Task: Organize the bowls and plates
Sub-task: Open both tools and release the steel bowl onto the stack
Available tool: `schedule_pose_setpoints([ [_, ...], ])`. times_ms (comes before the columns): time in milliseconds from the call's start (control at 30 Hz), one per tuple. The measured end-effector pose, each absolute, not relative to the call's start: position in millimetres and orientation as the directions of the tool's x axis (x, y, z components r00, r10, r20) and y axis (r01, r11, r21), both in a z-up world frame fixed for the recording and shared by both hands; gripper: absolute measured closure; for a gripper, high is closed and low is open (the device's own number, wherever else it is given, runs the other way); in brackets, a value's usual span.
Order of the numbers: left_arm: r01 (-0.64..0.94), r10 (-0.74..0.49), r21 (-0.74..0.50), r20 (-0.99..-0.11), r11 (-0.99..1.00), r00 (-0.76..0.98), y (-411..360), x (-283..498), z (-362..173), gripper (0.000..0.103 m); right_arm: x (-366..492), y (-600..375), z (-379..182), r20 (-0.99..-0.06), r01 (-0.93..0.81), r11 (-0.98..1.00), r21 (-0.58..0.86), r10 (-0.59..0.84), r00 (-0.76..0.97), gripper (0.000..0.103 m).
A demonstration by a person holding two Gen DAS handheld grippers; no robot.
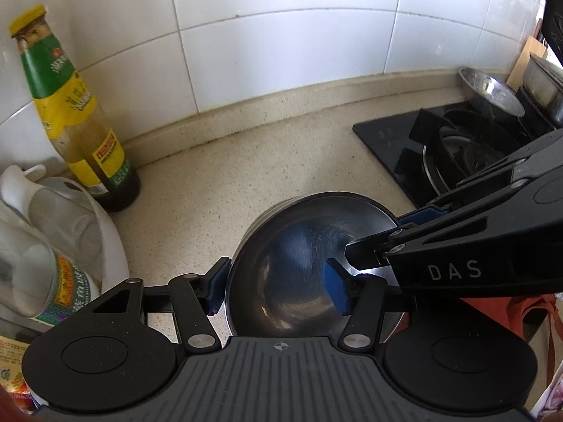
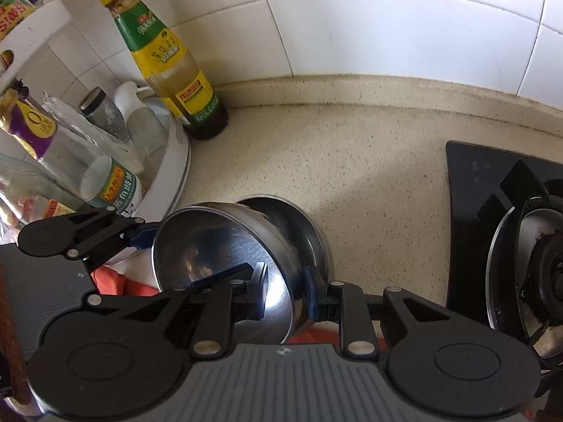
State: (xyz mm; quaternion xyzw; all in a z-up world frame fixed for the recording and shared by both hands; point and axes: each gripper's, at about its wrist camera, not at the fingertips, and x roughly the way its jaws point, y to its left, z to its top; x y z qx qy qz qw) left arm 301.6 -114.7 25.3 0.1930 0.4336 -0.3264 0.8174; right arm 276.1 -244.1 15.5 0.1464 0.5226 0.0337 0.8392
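Right tongs [image 2: 285, 293] clenched on upper bowl [image 2: 211, 246]; left tongs [image 1: 275, 286] released, astride its rim | stacked bowls [image 2: 309, 218]: two | yellow-capped bottle [image 2: 169, 59]: one

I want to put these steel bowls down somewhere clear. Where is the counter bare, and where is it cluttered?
Bare counter runs from the sauce bottle across to the black gas hob, along the tiled wall's base and behind the steel bowls. The left corner is crowded: a white rack packed with jars and bottles. The hob's far corner holds more steel pots.
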Motion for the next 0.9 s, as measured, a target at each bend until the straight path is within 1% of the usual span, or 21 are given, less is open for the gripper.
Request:
schedule_pose_setpoints([
  [133, 0.708, -0.357, 0.031, -0.847, 0.706, 0.394, -116.9, 308.4, 19.8, 0.040, 281.8, -244.5, 11.2, -0.878, 0.098, 0.956, 0.278, 0.211, 0.429, 0.079],
  [233, 0.702, -0.352, 0.030, -0.849, 0.712, 0.394, -116.1, 313.5, 17.6, 0.040, 285.0, -243.6, 13.3, -0.880, 0.087, 0.966, 0.243, 0.181, 0.440, 0.078],
  [267, 0.698, -0.351, 0.034, -0.846, 0.715, 0.401, -115.1, 314.7, 18.1, 0.039, 285.3, -244.7, 14.9, -0.878, 0.087, 0.967, 0.240, 0.178, 0.444, 0.076],
  [367, 0.686, -0.360, 0.032, -0.833, 0.727, 0.421, -110.3, 318.4, 22.5, 0.032, 286.4, -248.5, 22.0, -0.869, 0.092, 0.976, 0.197, 0.130, 0.478, 0.073],
  [500, 0.664, -0.375, 0.016, -0.815, 0.747, 0.442, -102.7, 324.9, 28.0, 0.030, 289.1, -252.6, 24.4, -0.851, 0.104, 0.986, 0.133, 0.060, 0.522, 0.073],
  [667, 0.646, -0.374, 0.019, -0.802, 0.763, 0.465, -96.9, 324.4, 27.8, 0.025, 295.1, -251.2, 13.4, -0.836, 0.103, 0.983, 0.150, 0.070, 0.544, 0.072],
  [800, 0.639, -0.371, 0.005, -0.810, 0.769, 0.454, -95.8, 326.2, 23.4, 0.025, 300.8, -246.7, 0.7, -0.858, 0.098, 0.978, 0.182, 0.109, 0.503, 0.072],
  [900, 0.642, -0.374, 0.004, -0.810, 0.766, 0.451, -94.2, 323.3, 22.1, 0.025, 297.4, -244.1, 1.3, -0.856, 0.086, 0.978, 0.189, 0.121, 0.503, 0.072],
])
